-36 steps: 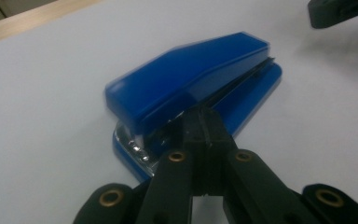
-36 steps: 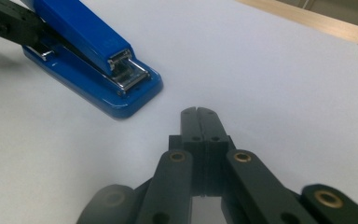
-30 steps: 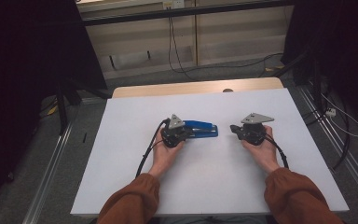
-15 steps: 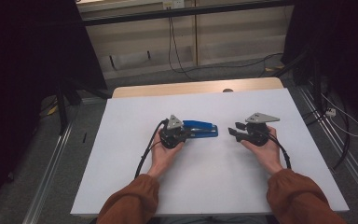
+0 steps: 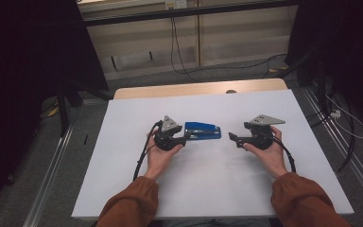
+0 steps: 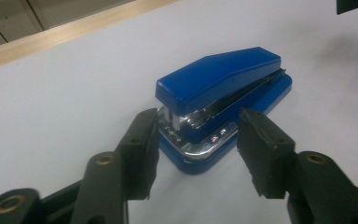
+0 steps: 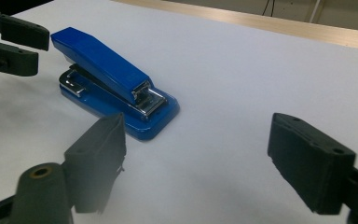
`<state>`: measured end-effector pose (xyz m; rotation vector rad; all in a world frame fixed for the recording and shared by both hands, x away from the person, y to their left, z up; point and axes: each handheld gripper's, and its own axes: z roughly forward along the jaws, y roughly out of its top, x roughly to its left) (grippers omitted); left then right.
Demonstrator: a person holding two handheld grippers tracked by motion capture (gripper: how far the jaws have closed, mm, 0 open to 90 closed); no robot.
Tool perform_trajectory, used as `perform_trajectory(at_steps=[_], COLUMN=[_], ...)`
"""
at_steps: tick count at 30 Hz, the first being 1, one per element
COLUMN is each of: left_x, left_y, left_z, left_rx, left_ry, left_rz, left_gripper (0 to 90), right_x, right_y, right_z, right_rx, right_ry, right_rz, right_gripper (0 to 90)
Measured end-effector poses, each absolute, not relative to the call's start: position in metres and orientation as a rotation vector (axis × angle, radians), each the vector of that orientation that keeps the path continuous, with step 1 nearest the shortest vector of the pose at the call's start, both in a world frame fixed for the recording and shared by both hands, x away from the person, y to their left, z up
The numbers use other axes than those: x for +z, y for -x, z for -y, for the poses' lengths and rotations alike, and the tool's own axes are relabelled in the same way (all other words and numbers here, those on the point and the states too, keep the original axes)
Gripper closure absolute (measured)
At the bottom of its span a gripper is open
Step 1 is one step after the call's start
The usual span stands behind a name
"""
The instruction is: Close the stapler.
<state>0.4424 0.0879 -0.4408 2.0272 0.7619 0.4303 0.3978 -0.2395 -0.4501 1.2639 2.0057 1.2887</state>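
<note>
Left gripper view: left claw [image 6: 193, 154] has just been opening, unclenched astride the blue stapler [image 6: 223, 95] — a skewed closing could shove it across the tabletop [image 6: 51, 102].

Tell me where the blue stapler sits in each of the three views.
High view: stapler at table centre, just right of the left gripper.
Left gripper view: centre, one end between the fingers.
Right gripper view: upper left.
Shared landmark: the table's wooden far edge.

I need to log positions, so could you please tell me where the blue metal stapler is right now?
In the high view the blue metal stapler lies near the middle of the white table, just ahead of the left gripper, with the right gripper farther off.
</note>
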Motion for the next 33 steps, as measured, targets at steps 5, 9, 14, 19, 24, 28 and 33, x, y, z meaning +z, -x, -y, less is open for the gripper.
perform_trajectory(at_steps=[5,9,14,19,24,28,33], left_x=[-0.441,-0.441,-0.438,-0.435,-0.431,-0.429,-0.425], left_y=[-0.443,-0.445,-0.443,-0.438,-0.434,-0.430,-0.425], left_z=[-0.091,-0.092,-0.094,-0.100,-0.106,-0.110,-0.120], left_rx=[0.440,0.448,0.424,0.454,0.445,0.461,0.483], left_ry=[-1.999,-1.969,-1.970,-1.950,-1.926,-1.916,-1.886], left_rz=[-0.794,-0.811,-0.819,-0.799,-0.790,-0.790,-0.812], left_gripper=[29.5,15.3,3.9,3.4,3.4,3.6,3.6], right_x=[-0.447,-0.444,-0.443,-0.441,-0.437,-0.437,-0.437], right_y=[-0.396,-0.394,-0.392,-0.389,-0.384,-0.378,-0.371], right_z=[0.238,0.239,0.239,0.239,0.242,0.244,0.245], right_rx=[1.291,1.296,1.280,1.272,1.283,1.288,1.273], right_ry=[-1.245,-1.229,-1.218,-1.211,-1.222,-1.227,-1.241], right_rz=[-2.000,-1.968,-1.971,-1.951,-1.922,-1.899,-1.861], right_gripper=[11.1,7.7,3.4,4.2,4.3,4.3,3.4])
